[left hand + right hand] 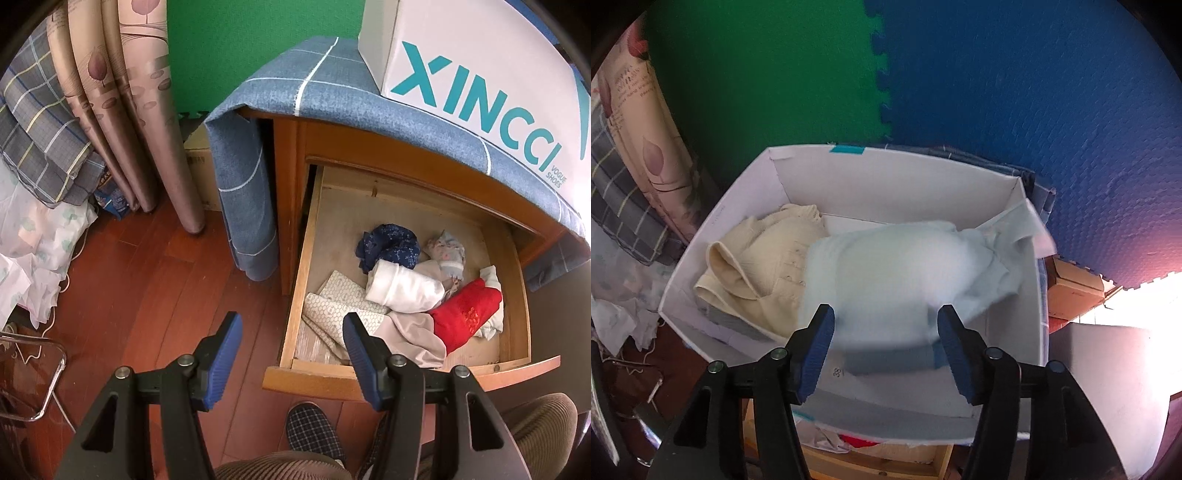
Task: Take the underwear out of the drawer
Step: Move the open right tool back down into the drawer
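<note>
Inspector: Two grippers, both with fingers apart and empty. Your left gripper point(291, 332) hangs over the front left corner of the open drawer point(295, 291); underwear point(406, 288) lies bunched at its right, left half bare.

Operator: And the right?

Inspector: Your right gripper point(886, 325) hovers above the white box point(713, 236); a pale blue garment point(886, 273), blurred, lies inside beside a cream one point(757, 258). Wood floor point(147, 277) lies open to the left.

**Both grippers open and empty**

The left gripper point(291, 332) points steeply down, its blue-padded jaws apart with nothing between them. The right gripper point(886, 325) is tilted down likewise, jaws spread and pressing on nothing. Below the left one, the person's ribbed brown trouser knees point(280, 467) and a checked slipper point(314, 432) show.
</note>
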The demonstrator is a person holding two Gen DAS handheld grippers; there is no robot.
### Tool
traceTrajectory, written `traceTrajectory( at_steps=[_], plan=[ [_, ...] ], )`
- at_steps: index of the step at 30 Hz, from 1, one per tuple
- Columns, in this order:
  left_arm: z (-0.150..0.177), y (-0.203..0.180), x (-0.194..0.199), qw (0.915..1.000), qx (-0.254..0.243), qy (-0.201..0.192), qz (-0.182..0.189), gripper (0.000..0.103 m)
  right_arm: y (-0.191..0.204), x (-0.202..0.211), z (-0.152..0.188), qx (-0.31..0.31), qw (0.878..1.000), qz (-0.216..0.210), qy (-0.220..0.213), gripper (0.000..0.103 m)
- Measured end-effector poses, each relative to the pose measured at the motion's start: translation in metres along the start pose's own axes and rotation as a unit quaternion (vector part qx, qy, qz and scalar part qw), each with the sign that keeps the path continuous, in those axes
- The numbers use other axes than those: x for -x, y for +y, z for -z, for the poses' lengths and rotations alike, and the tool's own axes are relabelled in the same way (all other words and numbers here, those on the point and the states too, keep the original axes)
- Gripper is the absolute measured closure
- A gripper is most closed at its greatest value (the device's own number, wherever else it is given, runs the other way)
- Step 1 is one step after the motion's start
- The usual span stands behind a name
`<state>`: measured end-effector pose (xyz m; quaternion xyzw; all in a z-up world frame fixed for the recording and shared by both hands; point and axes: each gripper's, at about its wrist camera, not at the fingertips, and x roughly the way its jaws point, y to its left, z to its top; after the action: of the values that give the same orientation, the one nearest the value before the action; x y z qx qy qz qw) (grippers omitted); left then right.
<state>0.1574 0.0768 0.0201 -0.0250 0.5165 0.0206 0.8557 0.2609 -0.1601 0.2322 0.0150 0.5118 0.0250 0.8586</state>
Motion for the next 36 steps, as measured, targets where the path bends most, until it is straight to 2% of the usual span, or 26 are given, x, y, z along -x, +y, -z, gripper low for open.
traceTrajectory(
  at_steps=[10, 19, 22, 30, 36],
  plan=[
    [0.000, -0.002, -0.001, 1.0000, 0.002, 0.003, 0.000, 0.045, 0.003, 0.041, 0.035, 0.017, 0.999, -0.037, -0.002, 0.047],
    [0.000, 0.002, 0.000, 0.9997, 0.016, 0.003, 0.018, 0.045, 0.001, 0.052, 0.103, 0.038, 0.996, -0.061, 0.043, 0.045],
    [0.000, 0.004, 0.001, 0.9995, 0.022, 0.002, 0.024, 0.045, -0.003, 0.041, 0.126, 0.036, 0.995, -0.065, 0.071, 0.044],
    [0.000, 0.006, 0.001, 0.9994, 0.024, 0.003, 0.026, 0.045, -0.009, -0.036, 0.179, 0.014, 0.983, -0.063, 0.171, 0.044],
    [0.000, 0.008, 0.001, 0.9991, 0.027, 0.004, 0.031, 0.045, -0.020, -0.088, 0.200, -0.058, 0.969, -0.083, 0.227, 0.044]
  ],
)
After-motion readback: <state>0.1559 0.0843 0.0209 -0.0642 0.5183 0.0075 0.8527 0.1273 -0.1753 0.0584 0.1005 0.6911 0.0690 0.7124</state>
